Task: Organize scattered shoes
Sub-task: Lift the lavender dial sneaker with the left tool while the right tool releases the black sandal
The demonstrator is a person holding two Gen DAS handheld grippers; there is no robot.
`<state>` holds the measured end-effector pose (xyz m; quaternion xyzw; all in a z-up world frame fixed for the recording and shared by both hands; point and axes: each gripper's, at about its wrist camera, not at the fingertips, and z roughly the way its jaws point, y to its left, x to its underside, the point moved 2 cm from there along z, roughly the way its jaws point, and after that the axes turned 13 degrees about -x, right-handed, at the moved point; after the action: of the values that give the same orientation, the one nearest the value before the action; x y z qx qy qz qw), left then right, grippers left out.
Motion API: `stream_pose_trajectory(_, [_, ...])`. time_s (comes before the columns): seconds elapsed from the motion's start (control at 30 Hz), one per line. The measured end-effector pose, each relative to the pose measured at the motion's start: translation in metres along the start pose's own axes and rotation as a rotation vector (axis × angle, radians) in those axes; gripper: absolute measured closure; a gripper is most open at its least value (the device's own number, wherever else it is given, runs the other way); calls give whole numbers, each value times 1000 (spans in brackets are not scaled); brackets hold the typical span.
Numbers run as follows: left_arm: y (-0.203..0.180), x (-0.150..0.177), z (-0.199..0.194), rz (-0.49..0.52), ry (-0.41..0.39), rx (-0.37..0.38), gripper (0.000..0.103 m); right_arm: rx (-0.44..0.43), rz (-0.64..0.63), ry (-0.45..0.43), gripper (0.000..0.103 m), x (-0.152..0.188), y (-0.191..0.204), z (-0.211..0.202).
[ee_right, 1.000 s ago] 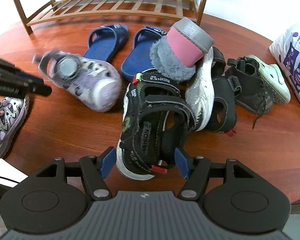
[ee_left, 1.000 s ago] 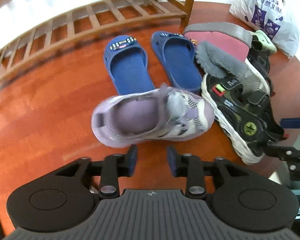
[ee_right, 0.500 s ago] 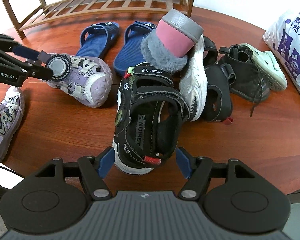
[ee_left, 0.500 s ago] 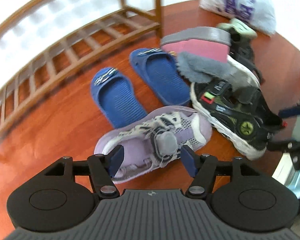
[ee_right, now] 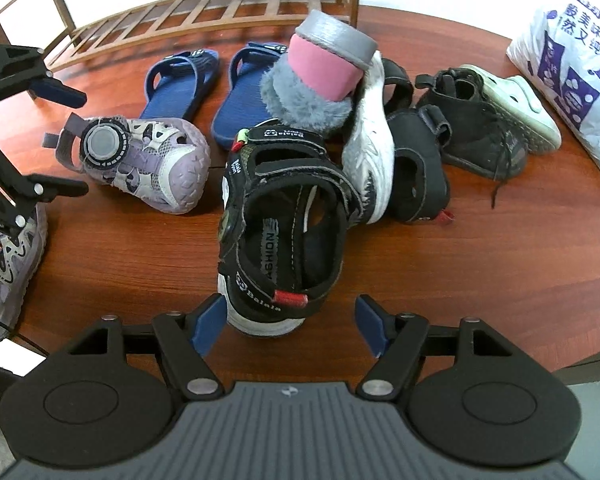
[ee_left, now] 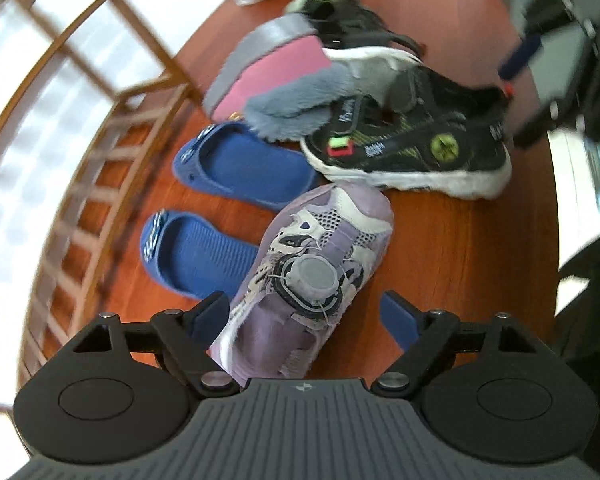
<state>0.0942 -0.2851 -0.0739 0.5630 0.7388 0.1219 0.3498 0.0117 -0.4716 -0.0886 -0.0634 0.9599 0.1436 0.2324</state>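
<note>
Straddling: left gripper (ee_left: 304, 316), jaws just widened, around purple sneaker (ee_left: 312, 272), seemingly untouched
Right gripper (ee_right: 286, 322): jaws apart, just opening, flanking black sandal (ee_right: 284, 236)

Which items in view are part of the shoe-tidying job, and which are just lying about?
Part of the job:
- purple sneaker, its mate
- blue slippers
- black sandal, second black sandal
- fuzzy grey slipper
- black boot
- mint shoe
- wooden shoe rack

Lying about:
- printed plastic bag
</note>
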Motion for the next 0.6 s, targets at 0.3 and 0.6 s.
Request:
stream_pose_trajectory(0.3, [-14, 7, 15, 207, -32, 7, 21, 23, 64, -22, 24, 17, -7, -14])
stream_pose_trajectory(0.6, [-14, 7, 31, 282, -46, 26, 42, 53, 120, -30, 24, 33, -15, -24])
